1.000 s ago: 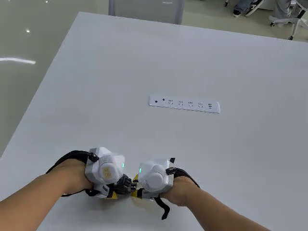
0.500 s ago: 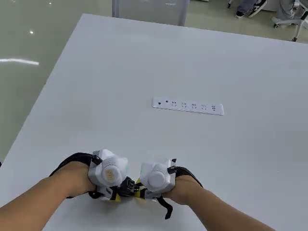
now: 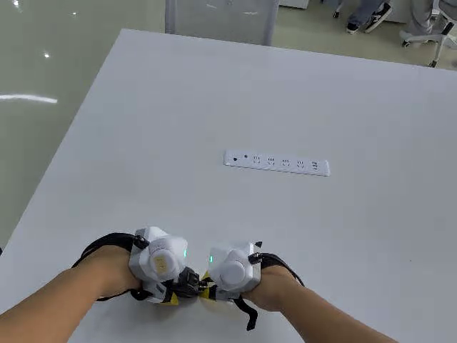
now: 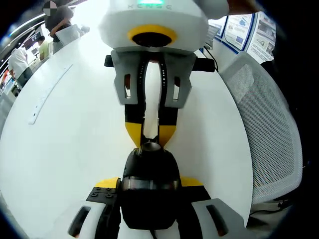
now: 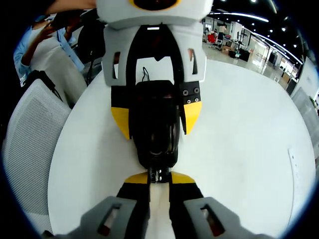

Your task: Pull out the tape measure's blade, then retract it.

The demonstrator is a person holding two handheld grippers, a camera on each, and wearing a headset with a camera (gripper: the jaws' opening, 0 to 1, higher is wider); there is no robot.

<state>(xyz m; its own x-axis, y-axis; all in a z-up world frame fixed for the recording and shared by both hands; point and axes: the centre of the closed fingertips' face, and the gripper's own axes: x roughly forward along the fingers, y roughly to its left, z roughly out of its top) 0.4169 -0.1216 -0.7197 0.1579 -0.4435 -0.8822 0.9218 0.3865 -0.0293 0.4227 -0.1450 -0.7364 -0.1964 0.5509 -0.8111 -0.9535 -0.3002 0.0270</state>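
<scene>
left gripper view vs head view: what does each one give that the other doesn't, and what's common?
Left gripper view: grip detail. The left gripper is clamped on the black tape measure. The right gripper has its yellow tips pinched on what looks like the blade hook. A mesh chair stands beside the table.
Head view: the person's forearms, and the floor beyond the table.
Both: the two grippers nose to nose, the white table, the power strip.

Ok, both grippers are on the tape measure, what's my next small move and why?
Probably draw the right gripper slowly away from the left gripper. The left clamps the tape measure, the right pinches its hook, and the hook sits tight against the tape measure, so the blade looks unextended.
</scene>
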